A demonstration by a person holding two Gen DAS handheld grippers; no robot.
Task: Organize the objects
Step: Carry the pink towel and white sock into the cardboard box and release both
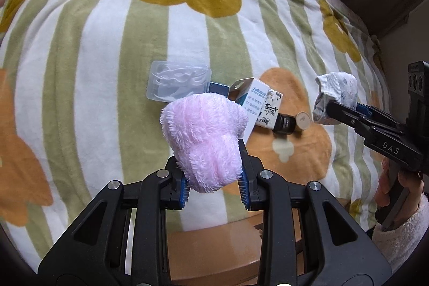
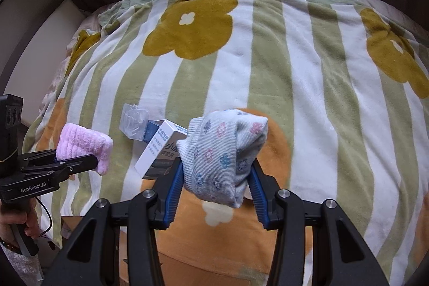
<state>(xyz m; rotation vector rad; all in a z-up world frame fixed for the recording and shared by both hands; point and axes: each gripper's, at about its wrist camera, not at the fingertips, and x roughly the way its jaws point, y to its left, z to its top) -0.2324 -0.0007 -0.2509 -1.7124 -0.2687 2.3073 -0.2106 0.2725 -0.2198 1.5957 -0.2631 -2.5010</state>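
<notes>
My left gripper (image 1: 214, 165) is shut on a fluffy pink sock (image 1: 206, 144) and holds it above the striped flower blanket (image 1: 107, 44). Seen from the right wrist, the pink sock (image 2: 83, 146) hangs at the far left in the left gripper (image 2: 92, 161). My right gripper (image 2: 217, 173) is shut on a rolled white sock with small coloured flowers (image 2: 219, 152). From the left wrist view that patterned sock (image 1: 335, 95) shows at the right edge in the right gripper (image 1: 328, 111). Both socks are lifted off the blanket.
On the blanket lie a clear plastic case (image 1: 177, 82), a white and blue carton (image 1: 249, 101), a small dark bottle (image 1: 284, 123) with a round cap (image 1: 304, 119) beside it. A brown cardboard box (image 1: 228, 245) sits below my grippers. A hand (image 1: 399, 186) in a fluffy sleeve grips the right handle.
</notes>
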